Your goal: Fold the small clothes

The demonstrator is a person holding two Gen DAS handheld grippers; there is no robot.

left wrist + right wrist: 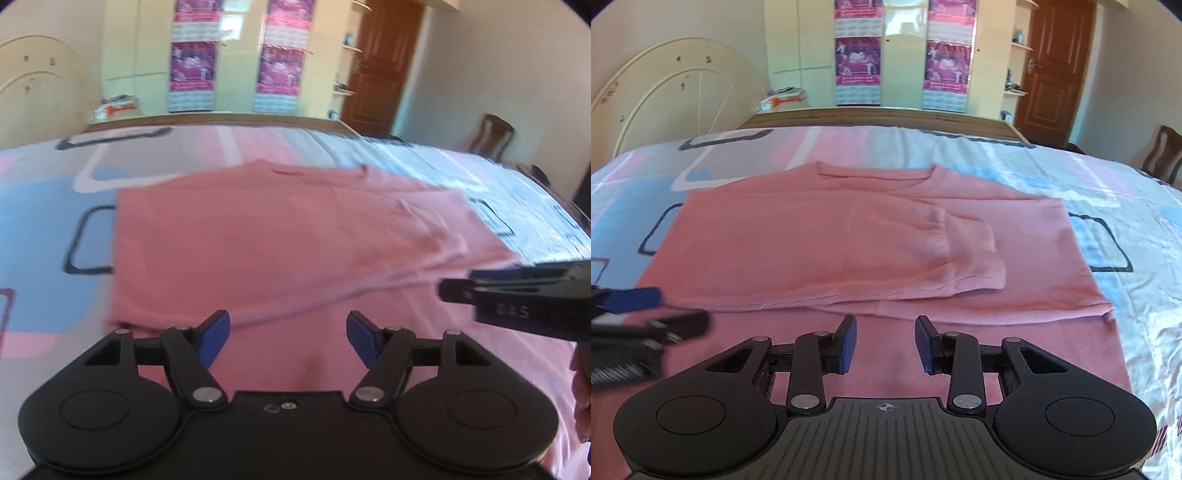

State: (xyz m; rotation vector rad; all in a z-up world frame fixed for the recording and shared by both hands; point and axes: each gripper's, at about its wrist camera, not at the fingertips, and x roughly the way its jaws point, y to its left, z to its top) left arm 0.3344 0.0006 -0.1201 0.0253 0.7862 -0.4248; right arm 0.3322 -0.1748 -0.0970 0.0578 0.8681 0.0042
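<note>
My left hand-held gripper (288, 338) and right hand-held gripper (885, 345), both apart and empty, hover over the pink ribbed-knit sweater (820, 240): sleeves folded inward, body fold remaining.

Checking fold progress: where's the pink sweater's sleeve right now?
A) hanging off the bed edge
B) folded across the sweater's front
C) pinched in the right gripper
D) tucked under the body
B: in the right wrist view the sleeve lies across the front of the pink sweater, its cuff on top.
</note>
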